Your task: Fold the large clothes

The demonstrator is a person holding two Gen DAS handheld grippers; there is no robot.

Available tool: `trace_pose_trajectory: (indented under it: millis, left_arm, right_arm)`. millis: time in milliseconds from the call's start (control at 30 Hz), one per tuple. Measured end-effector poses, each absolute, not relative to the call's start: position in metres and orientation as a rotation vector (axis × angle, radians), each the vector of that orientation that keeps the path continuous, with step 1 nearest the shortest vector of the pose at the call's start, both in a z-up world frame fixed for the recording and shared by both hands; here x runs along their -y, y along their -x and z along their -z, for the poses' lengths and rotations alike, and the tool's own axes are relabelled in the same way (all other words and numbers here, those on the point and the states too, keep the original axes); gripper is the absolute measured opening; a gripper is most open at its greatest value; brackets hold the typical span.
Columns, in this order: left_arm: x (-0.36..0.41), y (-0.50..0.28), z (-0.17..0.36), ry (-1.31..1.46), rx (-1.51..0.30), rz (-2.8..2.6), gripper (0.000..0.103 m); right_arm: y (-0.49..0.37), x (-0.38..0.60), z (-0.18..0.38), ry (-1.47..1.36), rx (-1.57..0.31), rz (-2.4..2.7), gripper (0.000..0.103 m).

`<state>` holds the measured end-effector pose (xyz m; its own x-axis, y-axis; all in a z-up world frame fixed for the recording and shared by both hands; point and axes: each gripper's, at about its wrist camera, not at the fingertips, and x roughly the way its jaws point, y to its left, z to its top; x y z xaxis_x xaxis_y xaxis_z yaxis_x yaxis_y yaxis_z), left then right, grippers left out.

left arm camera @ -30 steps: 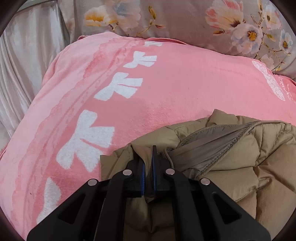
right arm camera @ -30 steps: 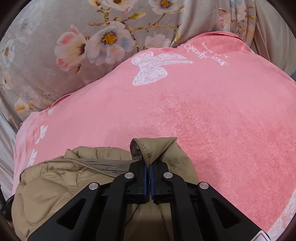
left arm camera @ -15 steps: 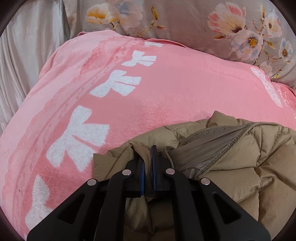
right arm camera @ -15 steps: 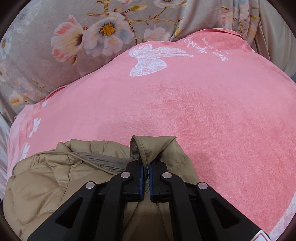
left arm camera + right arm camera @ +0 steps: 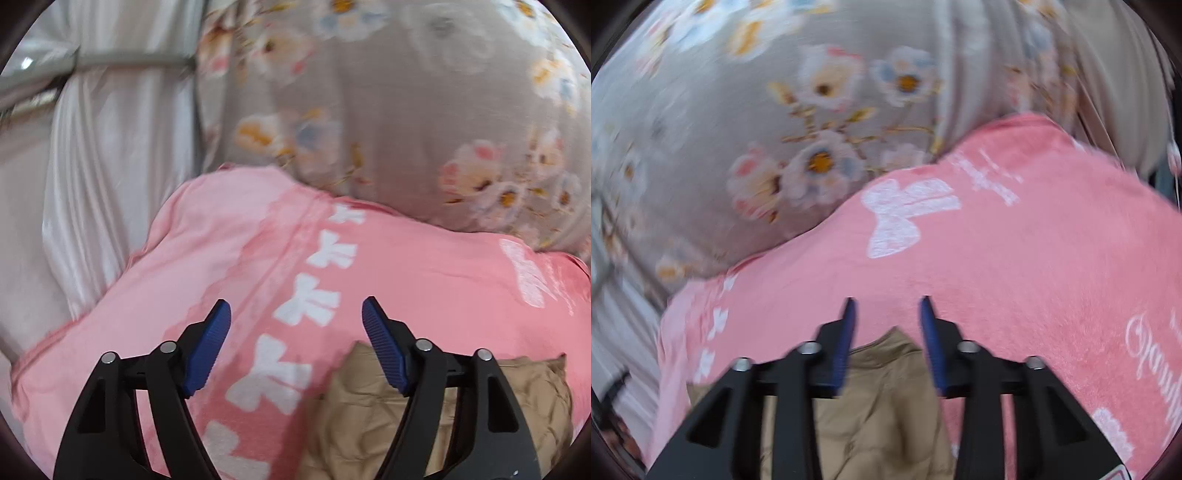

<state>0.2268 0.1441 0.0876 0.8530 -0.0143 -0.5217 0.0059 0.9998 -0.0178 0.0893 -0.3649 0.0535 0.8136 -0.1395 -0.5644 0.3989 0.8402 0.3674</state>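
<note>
Tan quilted jacket (image 5: 436, 417) — puffy, crumpled — on plush pink blanket (image 5: 424, 280).

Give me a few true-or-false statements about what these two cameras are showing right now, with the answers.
1. The tan puffy jacket lies on a pink blanket. True.
2. The left gripper clamps the jacket. False: its fingers are spreading, nothing between them.
3. The blanket carries white bow shapes. True.
4. The right gripper is pinching the jacket's edge. False: its fingers are opening and the jacket lies below, untouched.
5. The bedding behind is plain blue. False: it is a grey floral cover.
</note>
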Motion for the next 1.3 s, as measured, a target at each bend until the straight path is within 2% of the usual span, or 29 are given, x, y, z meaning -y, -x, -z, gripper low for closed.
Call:
trace_pose_trajectory:
  millis: [67,200,267,367,667,1300]
  left_arm:
    - [-0.109,-0.218,-0.093,-0.049,-0.560,0.063,0.067]
    - [-0.020,-0.216,-0.053,-0.184,-0.682,0.156,0.054]
    - [0.007,-0.218,-0.030,-0.224,-0.719,0.149,0.041]
    - [0.034,-0.231,0.002,-0.211,-0.800,0.174,0.033]
    - [0.054,-0.254,0.047,-0.201,-0.861,0.130,0.033]
    - [0.062,-0.267,0.079,-0.214,-0.827,0.097,0.033]
  right_arm:
    - [-0.101,0.324,-0.056,-0.408,-0.592,0.241,0.003]
    - [-0.132,0.224,-0.033,-0.207,-0.686,0.139,0.001]
    - [-0.144,0.193,-0.022,-0.133,-0.705,0.123,0.000]
    - [-0.163,0.166,-0.006,-0.112,-0.736,0.084,0.000]
    - [-0.204,0.168,0.040,-0.146,-0.816,0.093,0.000]
    - [-0.224,0.176,0.080,-0.223,-0.854,0.073,0.000]
